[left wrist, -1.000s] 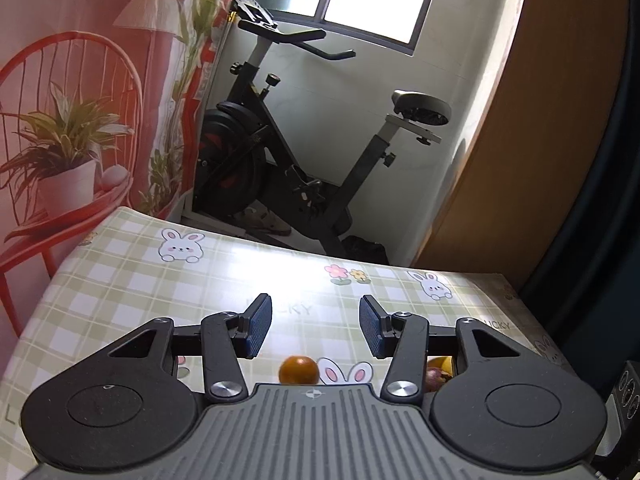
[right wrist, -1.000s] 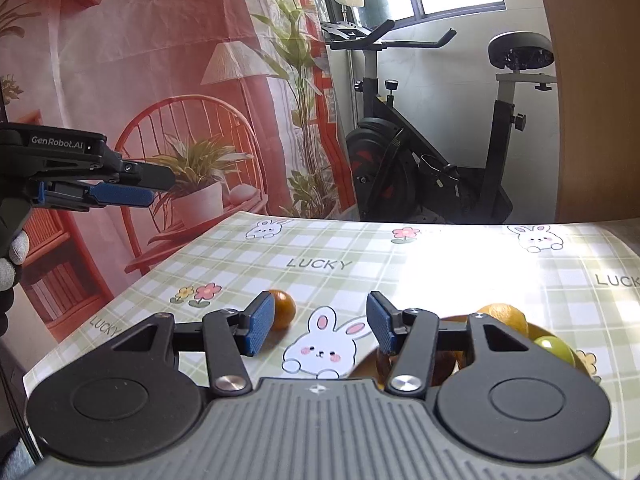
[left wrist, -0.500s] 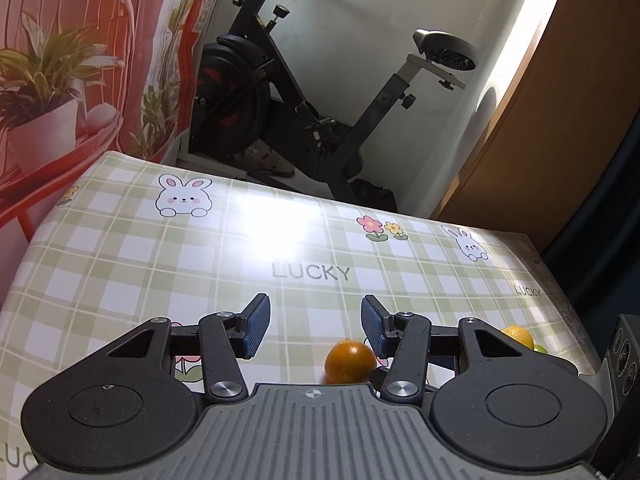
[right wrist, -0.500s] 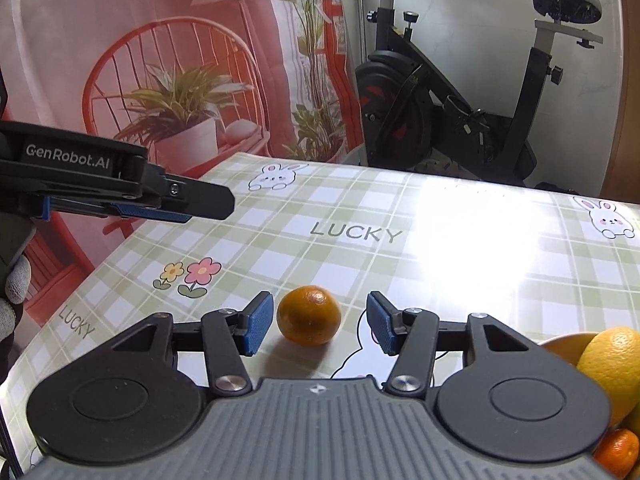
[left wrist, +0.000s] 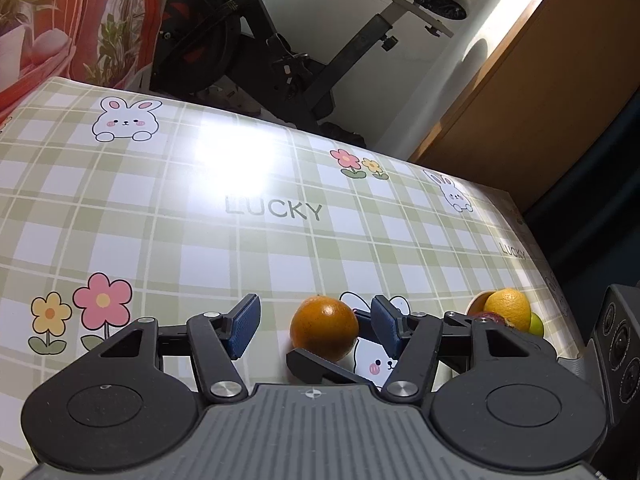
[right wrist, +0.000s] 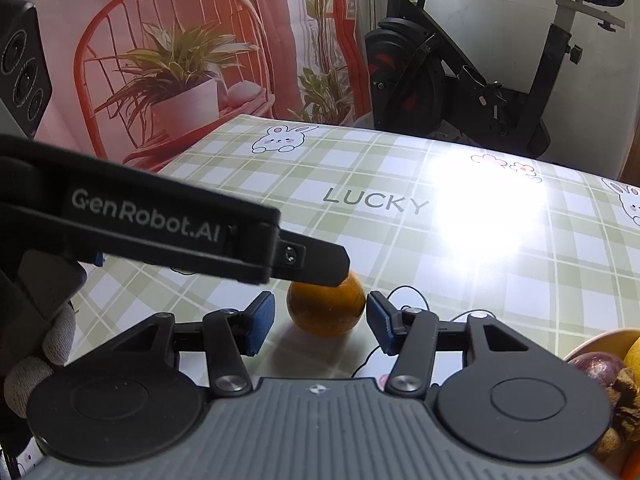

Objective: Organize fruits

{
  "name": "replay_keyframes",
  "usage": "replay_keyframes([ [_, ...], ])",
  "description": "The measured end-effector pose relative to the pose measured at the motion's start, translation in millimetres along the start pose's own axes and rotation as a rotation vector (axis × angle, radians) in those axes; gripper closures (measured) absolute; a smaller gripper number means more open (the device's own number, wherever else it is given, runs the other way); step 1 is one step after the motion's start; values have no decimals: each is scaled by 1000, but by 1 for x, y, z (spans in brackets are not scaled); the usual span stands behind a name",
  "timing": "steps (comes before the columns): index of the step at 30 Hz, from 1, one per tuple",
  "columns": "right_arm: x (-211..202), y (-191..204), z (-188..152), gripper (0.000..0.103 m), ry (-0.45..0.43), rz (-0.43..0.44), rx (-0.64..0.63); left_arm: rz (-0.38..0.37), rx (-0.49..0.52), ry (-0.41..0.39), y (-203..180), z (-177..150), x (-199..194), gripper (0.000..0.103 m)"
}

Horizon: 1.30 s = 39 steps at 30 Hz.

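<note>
now both gripper jaws flank orange [right wrist: 326, 312].

- The checked tablecloth [left wrist: 168, 216] lies bare beyond the orange [right wrist: 326, 308], so the far side gives free passage.
- The left gripper [left wrist: 314, 326] reaches over the orange, blocking any approach from above (its finger [right wrist: 312, 262] overlaps the fruit's top).
- The fruit bowl [right wrist: 596, 340] crowds the right edge.
- An exercise bike [right wrist: 460, 80] stands past the table's far end.

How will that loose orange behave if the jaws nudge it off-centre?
The orange is round and sits free on the glossy tablecloth, so it will probably roll. Its skin looks smooth and firm, so the right gripper, jaws open around it, may slip unless centred.
</note>
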State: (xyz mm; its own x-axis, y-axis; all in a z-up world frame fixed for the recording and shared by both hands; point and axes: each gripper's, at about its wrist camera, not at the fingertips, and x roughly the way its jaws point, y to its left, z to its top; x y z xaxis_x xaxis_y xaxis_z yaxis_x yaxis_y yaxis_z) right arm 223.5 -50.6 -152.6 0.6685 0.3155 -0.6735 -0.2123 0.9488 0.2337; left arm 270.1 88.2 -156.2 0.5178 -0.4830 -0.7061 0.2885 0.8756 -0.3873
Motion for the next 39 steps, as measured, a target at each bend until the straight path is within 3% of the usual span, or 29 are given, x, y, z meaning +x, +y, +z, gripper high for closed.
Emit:
replay_keyframes([
  [4, 2, -1, -1, 55, 2, -4, 2, -6, 1, 21, 0, -4, 8, 42],
  [7, 2, -3, -1, 56, 2, -1, 10, -14, 7, 44, 0, -7, 11, 59],
  [15, -21, -1, -7, 56, -39, 12, 30, 5, 61, 32, -15, -12, -5, 59],
  [24, -71, -5, -11, 56, -137, -2, 44, 30, 164, -35, -67, -16, -35, 59],
  [30, -105, -10, -21, 56, -199, -40, 24, 10, 210, -69, -101, -24, -46, 59],
  [39, -139, -25, -46, 56, -241, -90, -6, -16, 258, -52, -142, -40, -43, 59],
])
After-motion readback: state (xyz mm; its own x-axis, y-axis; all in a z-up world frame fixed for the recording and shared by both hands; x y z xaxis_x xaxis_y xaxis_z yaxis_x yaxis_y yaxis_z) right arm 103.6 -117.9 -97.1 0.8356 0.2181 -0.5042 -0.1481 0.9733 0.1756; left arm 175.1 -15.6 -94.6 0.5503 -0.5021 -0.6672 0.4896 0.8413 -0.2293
